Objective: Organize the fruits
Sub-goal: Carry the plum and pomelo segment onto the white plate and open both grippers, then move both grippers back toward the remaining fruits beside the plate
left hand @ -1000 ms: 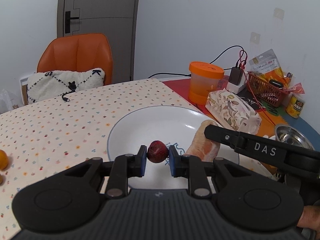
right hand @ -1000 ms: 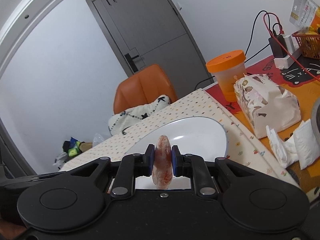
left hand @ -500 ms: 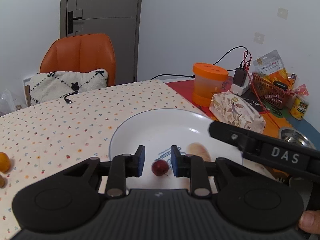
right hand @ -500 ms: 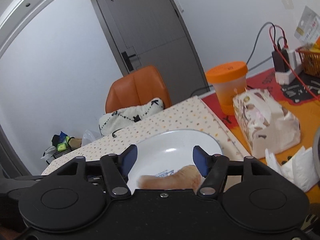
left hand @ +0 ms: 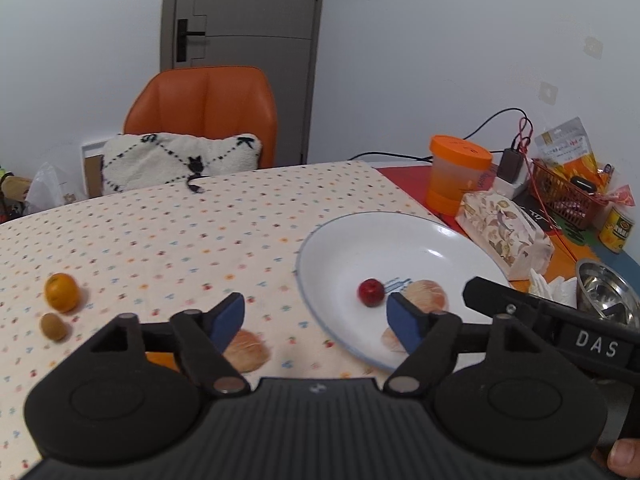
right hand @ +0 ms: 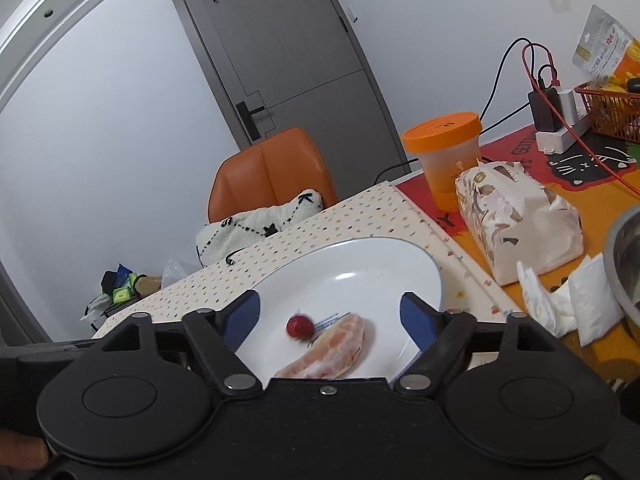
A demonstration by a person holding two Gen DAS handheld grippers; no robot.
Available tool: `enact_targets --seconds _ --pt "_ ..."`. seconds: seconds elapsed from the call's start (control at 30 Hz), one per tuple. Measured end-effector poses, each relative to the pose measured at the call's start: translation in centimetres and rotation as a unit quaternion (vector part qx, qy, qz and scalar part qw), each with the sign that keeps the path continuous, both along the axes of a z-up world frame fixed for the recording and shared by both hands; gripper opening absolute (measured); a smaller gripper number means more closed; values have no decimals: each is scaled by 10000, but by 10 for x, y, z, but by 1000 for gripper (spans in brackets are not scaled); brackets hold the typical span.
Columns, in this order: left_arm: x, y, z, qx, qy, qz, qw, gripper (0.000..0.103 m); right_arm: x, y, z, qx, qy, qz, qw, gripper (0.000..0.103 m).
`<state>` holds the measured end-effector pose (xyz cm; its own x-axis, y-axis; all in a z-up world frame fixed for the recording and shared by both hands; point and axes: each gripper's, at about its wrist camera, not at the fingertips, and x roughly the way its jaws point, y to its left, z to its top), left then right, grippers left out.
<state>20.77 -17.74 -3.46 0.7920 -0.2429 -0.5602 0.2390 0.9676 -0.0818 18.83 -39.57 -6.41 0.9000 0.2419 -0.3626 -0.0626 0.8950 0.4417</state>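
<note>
Left tongs [left hand: 316, 318] (spread) half-hide peeled segment [left hand: 245, 350].

A table is seen covered by a dotted tablecloth [left hand: 168, 240], with a red and orange mat [right hand: 592, 196] laid beside it. A white plate [left hand: 360, 240] rests on the cloth near its right edge. Well to the left of the plate, an orange [left hand: 61, 292] and a small brown fruit [left hand: 54, 326] are placed close together. A peeled citrus piece [left hand: 246, 350] lies on the cloth just left of the plate. To the right of the plate, on the mat, an orange-lidded container [left hand: 458, 178], a tissue pack [left hand: 504, 232], a red basket [left hand: 564, 196], a can [left hand: 616, 230], crumpled tissues [right hand: 560, 300] and a steel bowl [left hand: 604, 290] are set.
</note>
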Motion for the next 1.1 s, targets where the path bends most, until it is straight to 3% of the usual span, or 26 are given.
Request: enact_targets --seconds 0.13,0.27,0.37,0.6,1.1 --pt "-5 19 1 22 147 152 9998 87 -5 8 -2 -3 113 -18 9999 83" --pt "-13 42 3 -61 233 276 9993 89 -14 16 0 -29 135 -44 9999 98" --pt "-21 59 7 -144 185 452 9987 92 -20 20 3 3 136 -52 9999 103" --pt "-37 88 17 -158 87 622 9979 94 -31 37 11 -34 262 111 9996 103" --pt "-65 131 20 -312 20 685 9972 94 -46 71 25 -565 86 268 9980 103"
